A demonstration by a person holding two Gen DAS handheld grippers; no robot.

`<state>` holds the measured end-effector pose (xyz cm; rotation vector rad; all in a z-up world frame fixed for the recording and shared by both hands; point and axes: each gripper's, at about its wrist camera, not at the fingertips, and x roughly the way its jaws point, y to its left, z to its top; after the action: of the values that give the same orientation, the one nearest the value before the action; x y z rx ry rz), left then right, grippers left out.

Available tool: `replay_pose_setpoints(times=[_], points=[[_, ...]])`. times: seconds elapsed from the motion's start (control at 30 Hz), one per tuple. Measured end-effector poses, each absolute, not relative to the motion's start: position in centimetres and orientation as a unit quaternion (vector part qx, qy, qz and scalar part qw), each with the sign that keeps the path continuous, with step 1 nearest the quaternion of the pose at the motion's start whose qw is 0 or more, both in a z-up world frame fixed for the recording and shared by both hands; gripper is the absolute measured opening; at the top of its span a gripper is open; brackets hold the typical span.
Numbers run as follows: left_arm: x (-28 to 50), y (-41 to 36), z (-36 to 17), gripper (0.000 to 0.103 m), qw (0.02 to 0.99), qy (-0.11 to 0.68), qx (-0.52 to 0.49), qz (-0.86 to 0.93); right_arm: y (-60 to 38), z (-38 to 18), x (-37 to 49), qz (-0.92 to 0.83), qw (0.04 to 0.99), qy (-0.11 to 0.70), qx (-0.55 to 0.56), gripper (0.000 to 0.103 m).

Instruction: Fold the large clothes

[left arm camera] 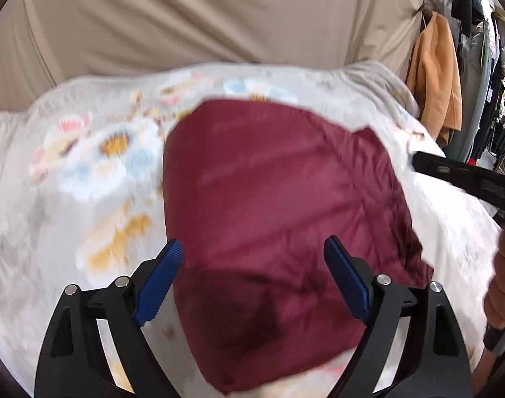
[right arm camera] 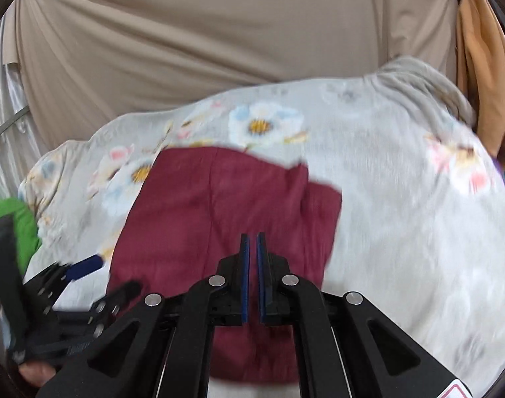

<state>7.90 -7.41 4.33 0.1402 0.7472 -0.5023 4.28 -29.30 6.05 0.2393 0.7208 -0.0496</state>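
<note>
A dark red garment (left arm camera: pixel 279 205) lies folded into a compact block on a flowered grey blanket (left arm camera: pixel 86 165). It also shows in the right wrist view (right arm camera: pixel 219 205). My left gripper (left arm camera: pixel 252 255) is open and empty, its blue pads spread just above the garment's near part. My right gripper (right arm camera: pixel 252 238) is shut with nothing between its pads, hovering over the garment's near middle. The left gripper also shows at the lower left of the right wrist view (right arm camera: pixel 86 272). Part of the right gripper's black body (left arm camera: pixel 468 179) enters the left wrist view from the right.
A beige curtain (left arm camera: pixel 202 16) hangs behind the blanket. An orange garment (left arm camera: pixel 435 73) and dark clothes (left arm camera: pixel 491 99) hang at the right. Something green (right arm camera: pixel 17 225) lies at the blanket's left edge. Bare blanket (right arm camera: pixel 401 215) lies right of the garment.
</note>
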Motion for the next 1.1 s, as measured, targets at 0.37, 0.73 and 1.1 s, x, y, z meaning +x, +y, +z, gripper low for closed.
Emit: replay_pose_setpoints(times=[0.37, 0.73, 1.1], points=[[10.8, -8.0, 1.5, 0.087, 0.884, 0.401, 0.076, -0.227, -29.7, 1.7, 8.3, -0.039, 0.902, 0.410, 0.132, 0.011], [10.2, -7.9, 1.5, 0.089, 0.885, 0.402, 0.077, -0.223, -26.8, -0.7, 1.4, -0.032, 0.900, 0.422, 0.107, 0.011], [8.7, -6.5, 2.1, 0.088, 0.884, 0.401, 0.066, -0.231, -26.8, -2.3, -0.7, -0.030, 0.893, 0.433, 0.117, 0.011]])
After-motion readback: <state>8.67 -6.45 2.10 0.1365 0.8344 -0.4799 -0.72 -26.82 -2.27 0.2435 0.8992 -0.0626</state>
